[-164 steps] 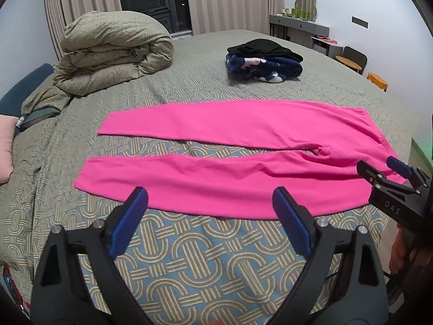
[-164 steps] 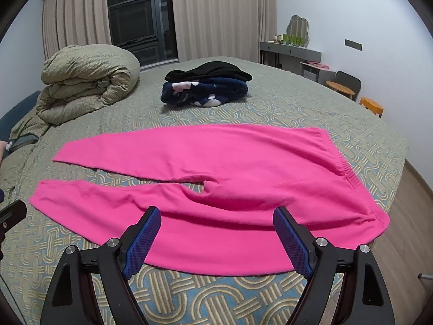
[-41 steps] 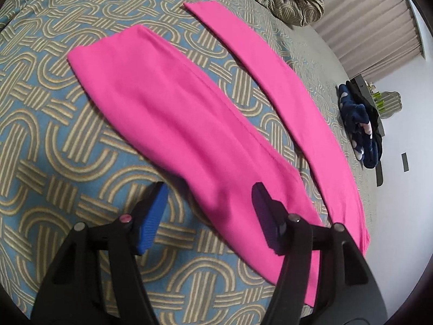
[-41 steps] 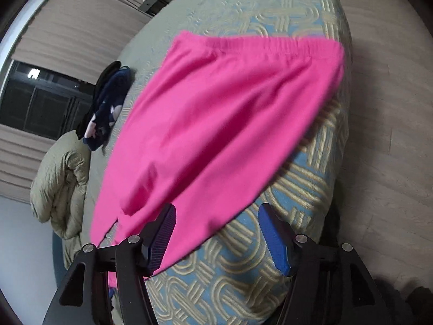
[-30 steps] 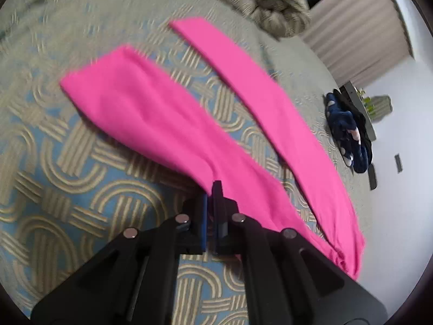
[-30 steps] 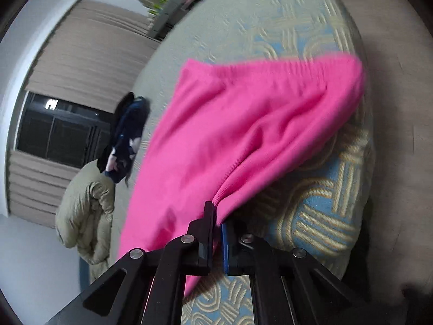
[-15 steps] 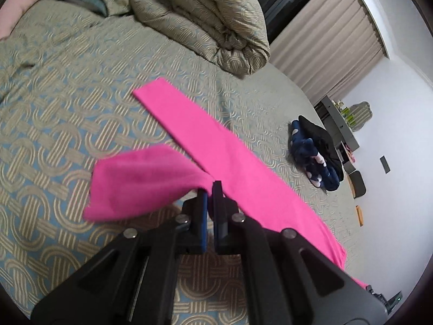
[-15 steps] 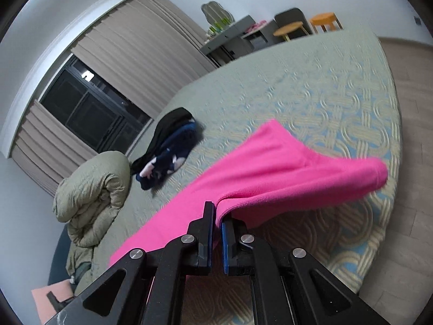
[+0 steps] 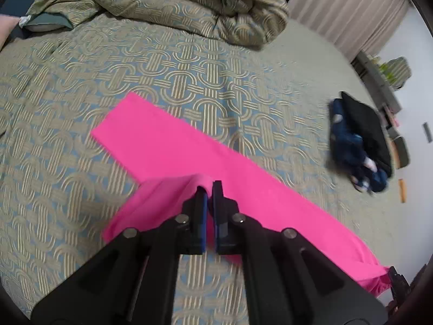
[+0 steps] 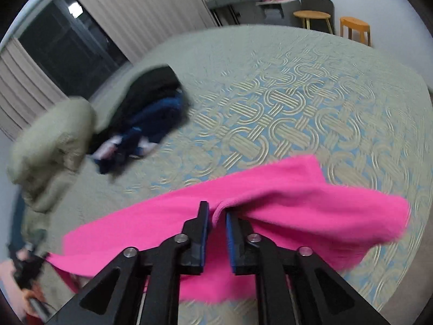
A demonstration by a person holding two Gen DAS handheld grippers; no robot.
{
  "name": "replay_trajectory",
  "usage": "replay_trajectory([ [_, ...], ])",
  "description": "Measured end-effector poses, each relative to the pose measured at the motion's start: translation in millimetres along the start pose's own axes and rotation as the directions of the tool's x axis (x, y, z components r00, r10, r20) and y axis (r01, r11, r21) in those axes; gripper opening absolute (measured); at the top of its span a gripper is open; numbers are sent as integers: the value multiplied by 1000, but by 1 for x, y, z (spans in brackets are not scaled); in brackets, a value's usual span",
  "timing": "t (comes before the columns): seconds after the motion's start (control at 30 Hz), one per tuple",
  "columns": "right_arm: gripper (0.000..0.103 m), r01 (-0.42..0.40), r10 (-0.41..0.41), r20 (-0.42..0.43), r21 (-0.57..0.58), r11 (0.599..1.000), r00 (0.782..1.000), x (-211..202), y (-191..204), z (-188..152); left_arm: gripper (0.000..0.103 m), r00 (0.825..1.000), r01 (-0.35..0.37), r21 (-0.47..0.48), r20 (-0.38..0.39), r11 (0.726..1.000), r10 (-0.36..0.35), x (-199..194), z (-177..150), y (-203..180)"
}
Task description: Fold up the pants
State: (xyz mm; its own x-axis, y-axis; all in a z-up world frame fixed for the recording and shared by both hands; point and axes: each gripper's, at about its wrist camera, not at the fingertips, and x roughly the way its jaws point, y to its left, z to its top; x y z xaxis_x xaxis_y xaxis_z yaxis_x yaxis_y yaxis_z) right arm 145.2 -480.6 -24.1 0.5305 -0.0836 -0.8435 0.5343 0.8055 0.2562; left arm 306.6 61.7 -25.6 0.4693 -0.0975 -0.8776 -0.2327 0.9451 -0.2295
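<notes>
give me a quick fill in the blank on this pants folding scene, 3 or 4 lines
1. The pants on the bed are bright ____.
2. The left claw is ____ on the pants fabric.
3. The dark clothes lie on the ____, apart from the pants.
4. Past the far corner of the bed stands an orange ____.

Missing words: pink; shut; bed; stool

The soft fleece pants (image 9: 173,146) are plain hot pink, lying on a bedspread (image 9: 189,86) of muted olive and dusty blue woven with interlocking beige striped loops (the bundled duvet (image 9: 189,2) repeats this pattern). The heap of clothes (image 9: 360,146) is black and navy with white patches, and each black plastic gripper carries blue pads (image 10: 204,233).
</notes>
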Motion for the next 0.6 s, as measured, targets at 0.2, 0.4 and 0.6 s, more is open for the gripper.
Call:
replay_trajectory([
  [0.2,16,107,-107,-79,-6,994,991,61,-8,34,5,991,-85,81,-94,993,93,66,30,-42],
  [0.4,24,134,-140,-64,-88,987,988,47,-45,20,9,980,-154,176,-101,972,173,82,33,-51],
  [0.6,34,151,-153,-61,-35,988,986,20,-102,14,18,975,-203,201,-50,958,217,70,47,-47],
])
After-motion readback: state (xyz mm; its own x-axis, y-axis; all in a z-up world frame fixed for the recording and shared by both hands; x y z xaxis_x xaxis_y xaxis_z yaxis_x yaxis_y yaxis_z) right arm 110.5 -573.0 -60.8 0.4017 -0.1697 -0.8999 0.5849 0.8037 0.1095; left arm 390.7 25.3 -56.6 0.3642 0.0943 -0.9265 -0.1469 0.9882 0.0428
